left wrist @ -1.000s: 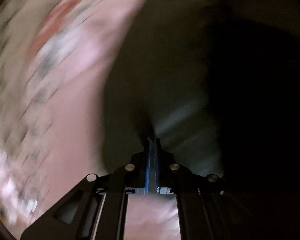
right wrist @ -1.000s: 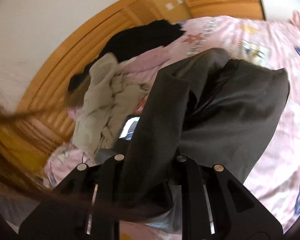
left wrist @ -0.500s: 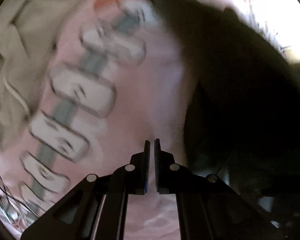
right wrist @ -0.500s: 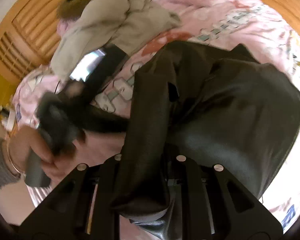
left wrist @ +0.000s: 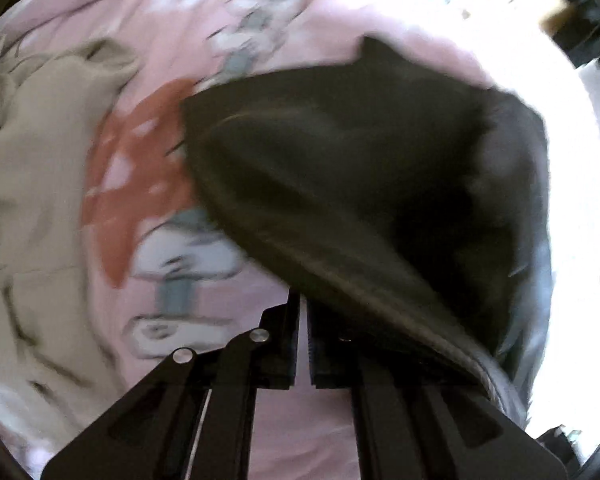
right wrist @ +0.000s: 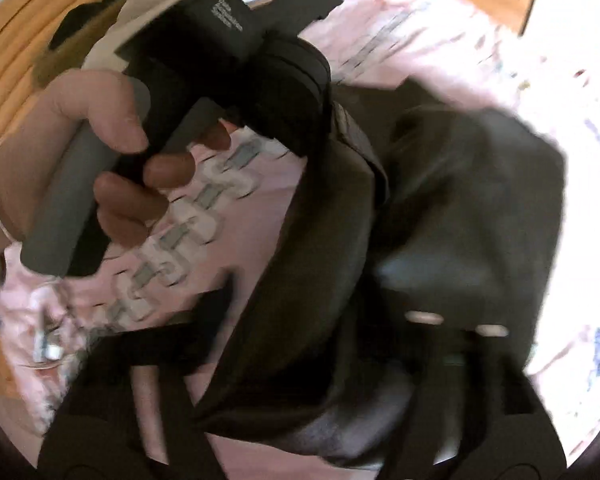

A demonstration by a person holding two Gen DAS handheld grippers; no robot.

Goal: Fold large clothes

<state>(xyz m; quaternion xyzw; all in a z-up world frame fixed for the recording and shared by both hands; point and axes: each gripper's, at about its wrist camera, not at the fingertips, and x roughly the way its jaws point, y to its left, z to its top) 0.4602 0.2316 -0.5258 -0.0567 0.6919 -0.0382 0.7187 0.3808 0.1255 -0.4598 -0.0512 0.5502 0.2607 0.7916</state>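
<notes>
A large dark grey-black garment (left wrist: 360, 168) lies bunched on a pink patterned bedsheet (left wrist: 204, 12). My left gripper (left wrist: 303, 300) is nearly shut with a thin empty gap between its fingers; the garment's edge drapes over its right finger. In the right wrist view the same garment (right wrist: 460, 220) hangs over and hides my right gripper's fingers, which hold a fold of it. The person's hand (right wrist: 100, 152) holding the left gripper's handle shows at upper left of that view.
A beige garment (left wrist: 28, 184) lies crumpled on the sheet to the left. A wooden headboard (right wrist: 16, 52) runs behind the bed. A bright window or floor area glares at the right of both views.
The left gripper let go of the dark garment and swung left then back; the garment now drapes over its right finger. The right gripper swung down, still holding the garment.
</notes>
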